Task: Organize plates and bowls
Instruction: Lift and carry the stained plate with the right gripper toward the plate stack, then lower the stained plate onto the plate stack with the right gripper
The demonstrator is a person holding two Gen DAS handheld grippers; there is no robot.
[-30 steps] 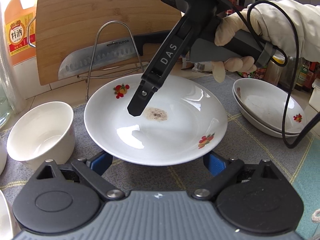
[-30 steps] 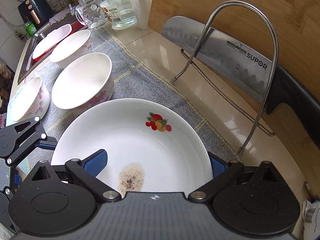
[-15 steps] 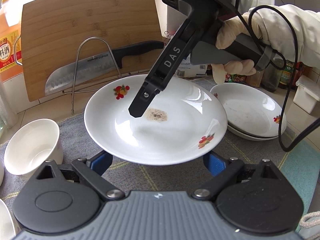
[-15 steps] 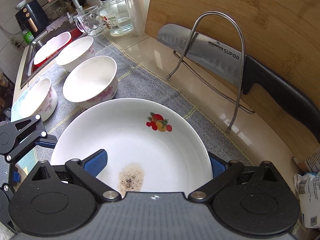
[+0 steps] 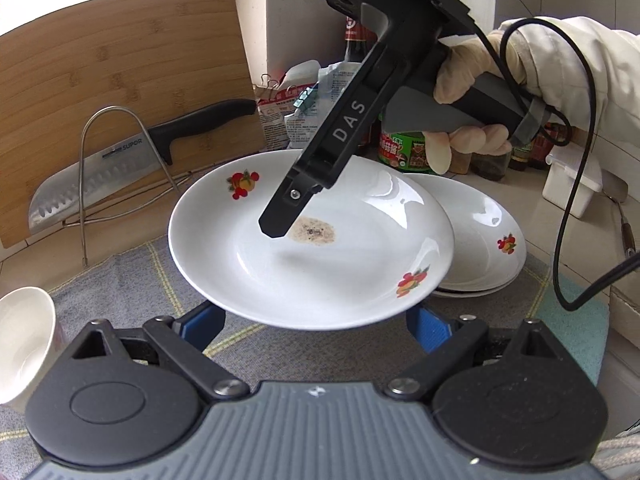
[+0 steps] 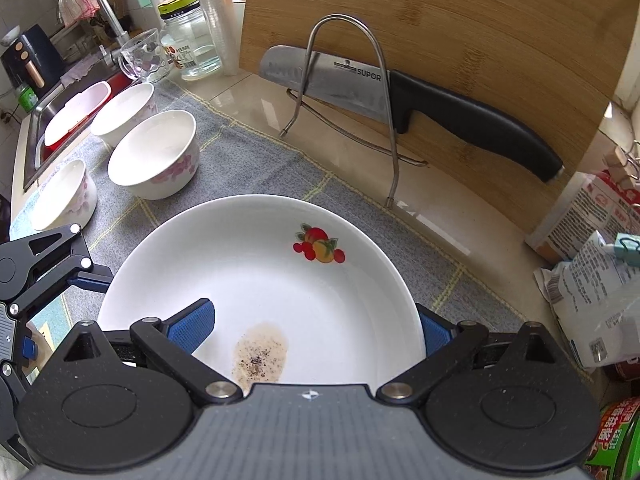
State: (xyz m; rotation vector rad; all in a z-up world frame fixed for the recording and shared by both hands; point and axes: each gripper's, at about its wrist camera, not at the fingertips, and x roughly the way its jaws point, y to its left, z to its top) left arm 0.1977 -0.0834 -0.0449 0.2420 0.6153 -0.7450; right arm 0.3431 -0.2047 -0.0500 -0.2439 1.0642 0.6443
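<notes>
Carrying the soiled plate above the desk mat toward the stacked plates near the desk's right edge, right gripper clamped on its rim, left gripper wide open beneath; next: lower it squarely onto the stack.

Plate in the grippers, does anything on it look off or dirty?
Yes. The plate has a brownish smear with dark specks in its well, near the right gripper; the rest of it looks white and clean.
</notes>
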